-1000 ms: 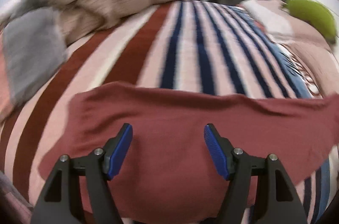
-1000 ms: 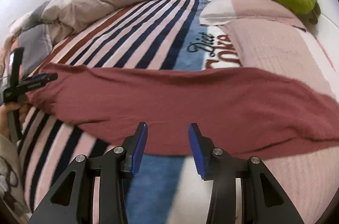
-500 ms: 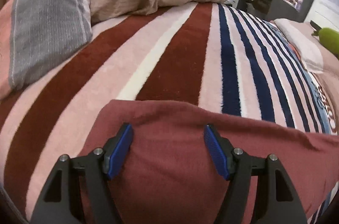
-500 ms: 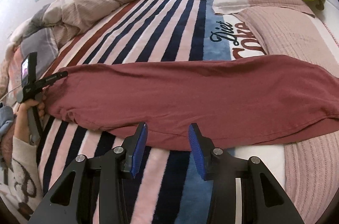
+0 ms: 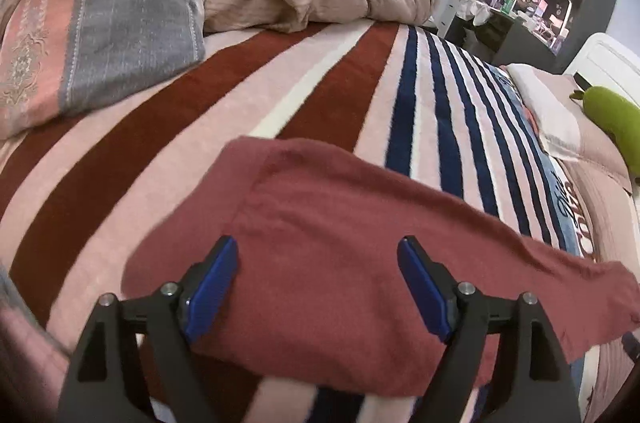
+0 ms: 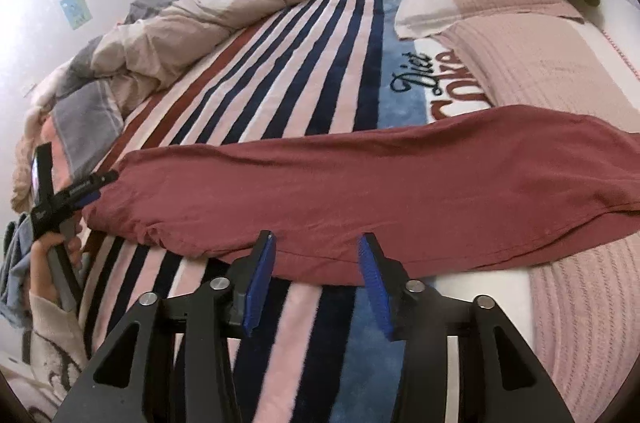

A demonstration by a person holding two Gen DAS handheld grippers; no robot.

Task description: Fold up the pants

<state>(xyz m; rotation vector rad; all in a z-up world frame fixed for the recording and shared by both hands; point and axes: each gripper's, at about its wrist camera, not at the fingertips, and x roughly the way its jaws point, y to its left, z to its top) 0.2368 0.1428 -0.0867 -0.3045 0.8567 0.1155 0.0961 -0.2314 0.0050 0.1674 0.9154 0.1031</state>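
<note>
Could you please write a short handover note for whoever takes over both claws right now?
Left claw: open, holding nothing, over one end of the dark red fabric pants.
Right claw: open, empty, at the pants' near edge around mid-length.
The pants lie stretched lengthwise across the striped pink, navy and maroon blanket, one leg apparently stacked on the other.
Done: pants appear laid out flat.
Left: grip an end and fold it over toward the other.
</note>
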